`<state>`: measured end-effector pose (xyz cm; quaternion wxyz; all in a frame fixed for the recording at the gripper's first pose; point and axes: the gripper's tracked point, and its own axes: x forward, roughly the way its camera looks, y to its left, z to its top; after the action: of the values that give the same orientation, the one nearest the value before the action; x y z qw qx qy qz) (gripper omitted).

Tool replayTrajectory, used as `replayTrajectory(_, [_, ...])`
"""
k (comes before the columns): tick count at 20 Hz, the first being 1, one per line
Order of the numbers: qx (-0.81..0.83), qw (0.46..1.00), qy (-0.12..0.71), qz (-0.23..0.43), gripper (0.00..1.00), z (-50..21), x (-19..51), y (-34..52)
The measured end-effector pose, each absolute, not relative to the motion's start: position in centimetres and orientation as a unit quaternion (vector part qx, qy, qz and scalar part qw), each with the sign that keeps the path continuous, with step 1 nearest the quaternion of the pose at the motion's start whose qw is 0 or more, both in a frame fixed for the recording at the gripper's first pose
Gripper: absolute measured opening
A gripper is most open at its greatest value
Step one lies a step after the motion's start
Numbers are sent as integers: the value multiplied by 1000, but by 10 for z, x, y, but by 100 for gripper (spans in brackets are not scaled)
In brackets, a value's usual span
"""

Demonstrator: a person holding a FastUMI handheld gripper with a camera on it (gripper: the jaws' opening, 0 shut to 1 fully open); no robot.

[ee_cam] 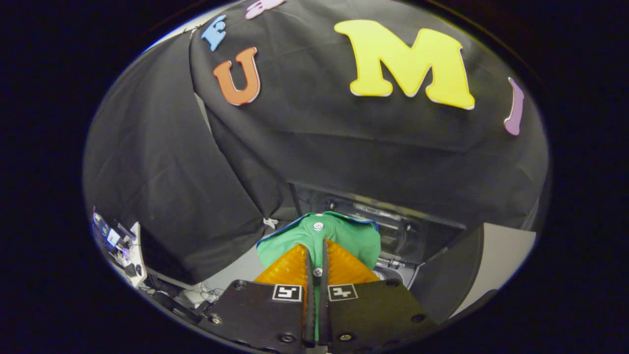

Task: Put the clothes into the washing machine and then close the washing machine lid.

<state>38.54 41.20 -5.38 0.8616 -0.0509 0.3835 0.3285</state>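
A green garment (pixel 344 235) with white buttons and a blue edge hangs pinched between my fingers, which press on it from both sides. My gripper (pixel 317 246) is shut on the cloth and holds it up in the air. Beyond and below the garment is the washing machine (pixel 403 236), its dark lid raised at the back and part of its top opening showing to the right of the fingers. The lower part of the garment is hidden behind the fingers.
The booth's black cloth wall rises close behind the machine. A grey panel (pixel 501 260) stands to the right of the machine. Far off to the left, low down, is a desk with cables and small devices (pixel 120 243).
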Motion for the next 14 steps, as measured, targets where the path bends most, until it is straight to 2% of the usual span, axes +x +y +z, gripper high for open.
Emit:
replayTrajectory(8, [-42, 853, 449, 262, 7, -173, 391, 401])
replayTrajectory(14, [-15, 851, 483, 203, 6, -235, 395, 393])
